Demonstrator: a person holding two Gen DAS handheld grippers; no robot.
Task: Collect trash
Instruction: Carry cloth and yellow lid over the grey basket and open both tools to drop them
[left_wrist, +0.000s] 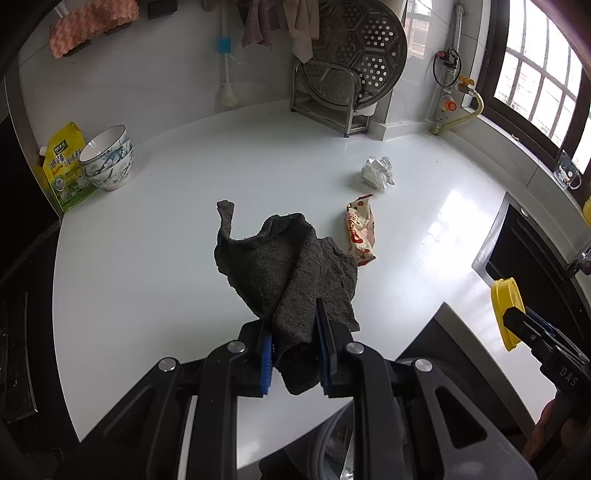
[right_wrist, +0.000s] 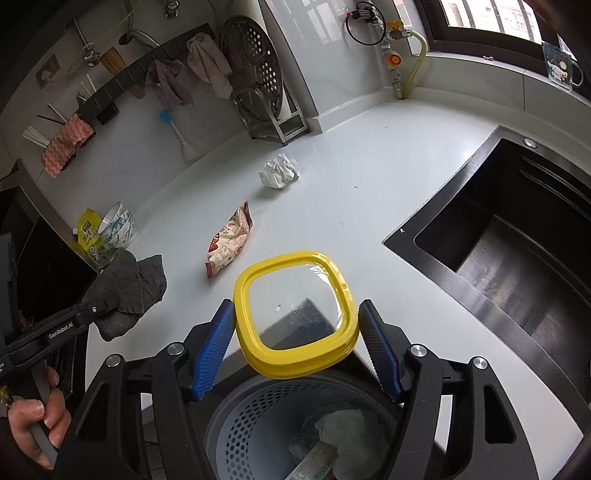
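My left gripper (left_wrist: 295, 343) is shut on a dark grey rag (left_wrist: 288, 266) and holds it above the white counter (left_wrist: 147, 258); the rag also shows in the right wrist view (right_wrist: 129, 291). My right gripper (right_wrist: 297, 332) is shut on a yellow-rimmed clear lid (right_wrist: 295, 317), held over a grey perforated trash bin (right_wrist: 258, 424) with paper waste inside. The lid shows at the right edge of the left wrist view (left_wrist: 508, 314). A red-and-cream snack wrapper (left_wrist: 360, 230) (right_wrist: 229, 243) and a crumpled white paper ball (left_wrist: 378, 171) (right_wrist: 279, 171) lie on the counter.
Stacked bowls (left_wrist: 109, 162) and a yellow pouch (left_wrist: 64, 166) stand at the left. A dish rack with steamer trays (left_wrist: 351, 74) is against the back wall. A black sink (right_wrist: 517, 251) lies to the right. Cloths hang on the wall.
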